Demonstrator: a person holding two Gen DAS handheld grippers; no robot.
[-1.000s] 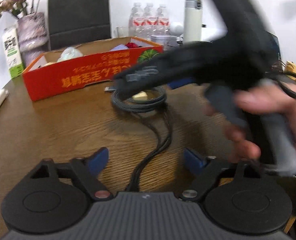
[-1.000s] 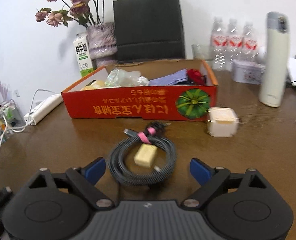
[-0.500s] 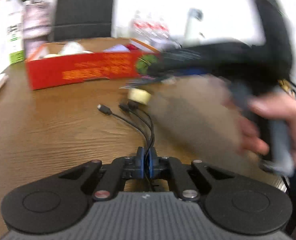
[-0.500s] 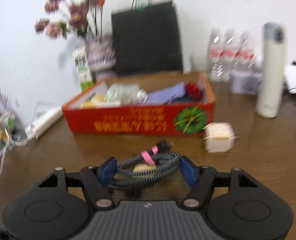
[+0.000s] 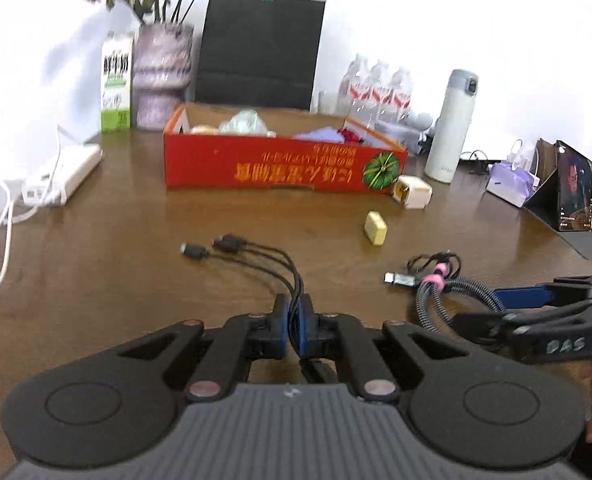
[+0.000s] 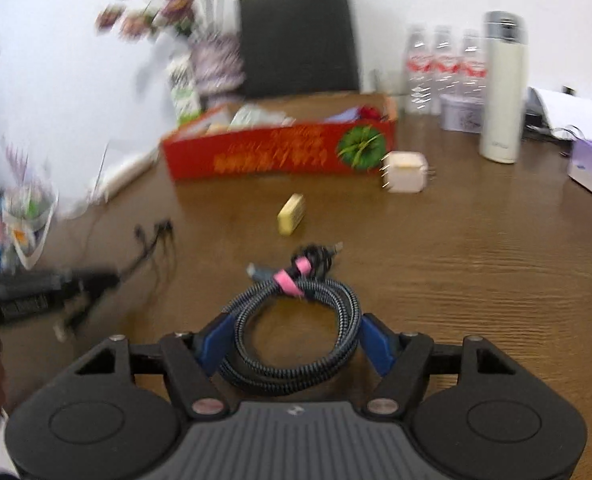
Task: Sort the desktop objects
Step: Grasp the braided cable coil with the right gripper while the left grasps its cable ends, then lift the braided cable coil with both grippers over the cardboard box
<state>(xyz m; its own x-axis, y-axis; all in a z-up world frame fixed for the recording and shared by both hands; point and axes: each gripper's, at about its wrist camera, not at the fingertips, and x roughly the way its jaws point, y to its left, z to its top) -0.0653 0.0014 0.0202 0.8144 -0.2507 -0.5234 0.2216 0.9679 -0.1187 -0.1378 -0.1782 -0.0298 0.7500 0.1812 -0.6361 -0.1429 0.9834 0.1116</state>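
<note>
Braided coiled cable (image 6: 292, 340) squeezed oval between right gripper (image 6: 292, 340) fingers (image 6: 213, 338)

2 cables (image 5: 252, 258), 3 bottles (image 5: 378, 90), 1 box (image 5: 280, 164)

At the bottom centre of the frame the left gripper (image 5: 295, 330) has its blue pads pressed together on a black multi-head cable (image 5: 256, 258), whose plugs lie on the wooden table (image 5: 116, 248) toward the centre left. At the right edge the right gripper (image 5: 496, 306) clamps a braided cable coil (image 5: 442, 294) with a pink strap. A small yellow block (image 5: 375, 228) lies above it, near the red cardboard box (image 5: 280, 166) in the upper centre.
</note>
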